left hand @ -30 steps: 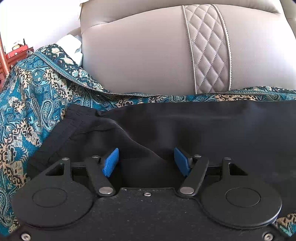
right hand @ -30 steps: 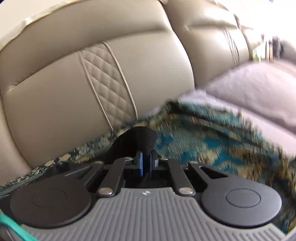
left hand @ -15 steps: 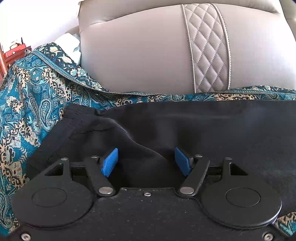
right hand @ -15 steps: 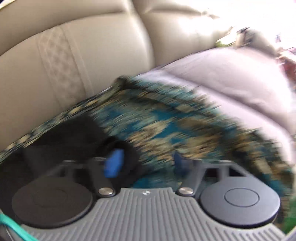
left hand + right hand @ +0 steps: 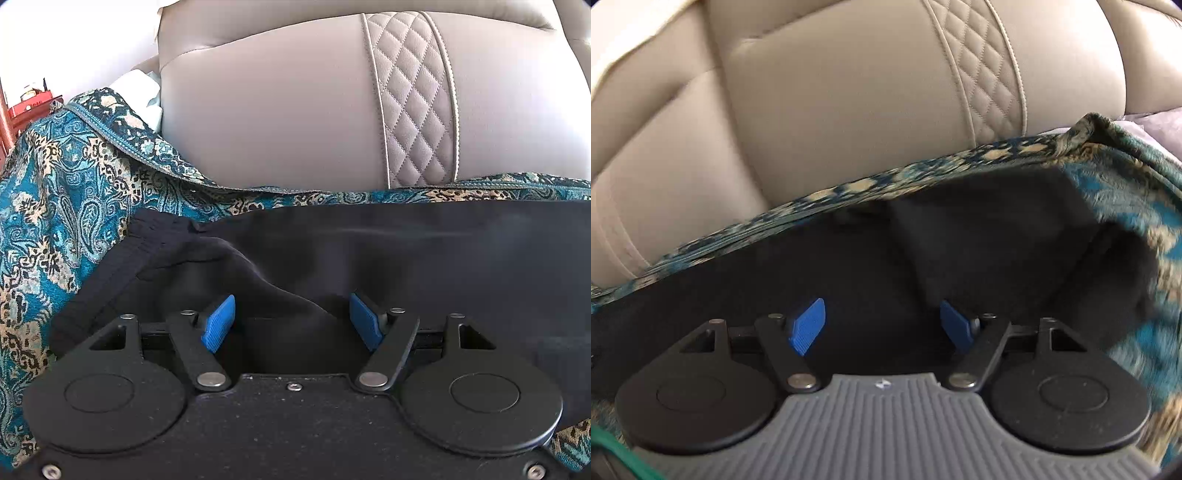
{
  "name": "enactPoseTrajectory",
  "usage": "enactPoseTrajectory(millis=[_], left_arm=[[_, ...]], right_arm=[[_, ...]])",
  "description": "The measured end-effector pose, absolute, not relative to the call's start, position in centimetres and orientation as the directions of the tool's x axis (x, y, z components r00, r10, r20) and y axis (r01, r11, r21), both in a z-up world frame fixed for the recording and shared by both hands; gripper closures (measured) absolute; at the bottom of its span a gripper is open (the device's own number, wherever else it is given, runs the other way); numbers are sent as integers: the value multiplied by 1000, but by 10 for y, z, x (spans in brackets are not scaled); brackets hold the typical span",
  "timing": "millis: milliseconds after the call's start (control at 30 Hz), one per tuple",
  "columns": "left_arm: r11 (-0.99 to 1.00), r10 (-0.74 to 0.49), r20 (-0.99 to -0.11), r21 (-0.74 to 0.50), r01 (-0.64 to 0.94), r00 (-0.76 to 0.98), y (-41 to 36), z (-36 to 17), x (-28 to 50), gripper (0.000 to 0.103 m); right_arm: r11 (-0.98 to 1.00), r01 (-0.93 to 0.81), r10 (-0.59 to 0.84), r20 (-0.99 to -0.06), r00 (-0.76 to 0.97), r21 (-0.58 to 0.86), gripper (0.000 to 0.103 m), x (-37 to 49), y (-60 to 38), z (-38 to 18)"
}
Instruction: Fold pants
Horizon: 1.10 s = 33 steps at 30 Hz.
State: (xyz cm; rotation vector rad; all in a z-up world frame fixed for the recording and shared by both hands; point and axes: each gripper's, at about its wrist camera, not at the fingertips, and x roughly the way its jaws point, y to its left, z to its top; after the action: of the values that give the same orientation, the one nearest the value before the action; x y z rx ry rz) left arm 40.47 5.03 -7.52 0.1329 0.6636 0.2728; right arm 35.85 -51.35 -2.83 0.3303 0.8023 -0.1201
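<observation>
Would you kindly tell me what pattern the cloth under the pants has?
A teal and tan paisley print; the cloth shows best in the left wrist view.

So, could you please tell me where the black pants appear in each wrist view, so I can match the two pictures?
Left wrist view: the black pants fill the middle and right, waistband at the left.
Right wrist view: the black pants lie across the centre, with a folded layer on the right.
Shared landmark: the sofa's quilted strip.

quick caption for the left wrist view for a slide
Open left hand-held gripper over black pants spread on a teal paisley throw before a beige sofa backrest.
</observation>
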Motion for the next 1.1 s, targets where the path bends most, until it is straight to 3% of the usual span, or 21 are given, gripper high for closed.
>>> enactPoseTrajectory(millis=[67, 100, 133, 200, 267, 333, 433, 533, 600, 700, 867, 933, 967, 1000, 1100], left_arm=[[957, 288, -589, 196, -212, 755, 52, -76, 404, 34], [958, 286, -589, 193, -213, 756, 53, -75, 404, 34], [958, 286, -591, 194, -211, 755, 53, -75, 404, 34], [957, 287, -591, 219, -192, 754, 52, -72, 405, 34], [954, 288, -589, 246, -172, 755, 50, -69, 404, 34], [956, 276, -590, 253, -151, 759, 47, -65, 400, 34], [955, 261, -595, 275, -113, 760, 44, -66, 395, 34], [954, 259, -591, 281, -106, 764, 42, -69, 391, 34], [958, 254, -594, 264, -114, 763, 43, -69, 390, 34], [961, 251, -600, 246, -123, 760, 44, -70, 390, 34], [961, 255, -600, 241, -133, 759, 46, -72, 392, 33], [962, 256, -605, 234, -139, 754, 47, -71, 393, 32], [963, 256, -609, 227, -144, 751, 48, -70, 394, 32], [963, 257, -612, 223, -148, 748, 49, -70, 395, 32], [961, 265, -612, 227, -155, 745, 49, -66, 394, 31]], right_arm=[[911, 405, -209, -756, 620, 80, 29, 384, -534, -31], [852, 522, -361, -753, 551, -26, 41, 393, -543, -29], [813, 578, -441, -725, 529, -73, 40, 394, -545, -22], [827, 562, -429, -630, 647, 14, 25, 378, -539, -2], [863, 501, -369, -593, 716, 68, 23, 364, -524, 11], [901, 427, -286, -634, 718, 76, 23, 357, -513, 12], [935, 292, -53, -736, 675, 200, 26, 345, -502, 1], [892, 324, 66, -799, 598, 316, 30, 343, -505, -21], [892, 329, 38, -776, 630, 311, 36, 343, -509, -27], [901, 403, -137, -777, 615, 160, 44, 363, -521, -33], [837, 537, -290, -750, 594, 102, 49, 408, -548, -36], [806, 592, -397, -727, 560, 16, 49, 422, -556, -36], [778, 628, -460, -703, 542, -24, 44, 426, -558, -33], [745, 666, -512, -678, 528, -44, 31, 422, -559, -29], [748, 663, -532, -572, 624, 28, 20, 392, -551, -17]])
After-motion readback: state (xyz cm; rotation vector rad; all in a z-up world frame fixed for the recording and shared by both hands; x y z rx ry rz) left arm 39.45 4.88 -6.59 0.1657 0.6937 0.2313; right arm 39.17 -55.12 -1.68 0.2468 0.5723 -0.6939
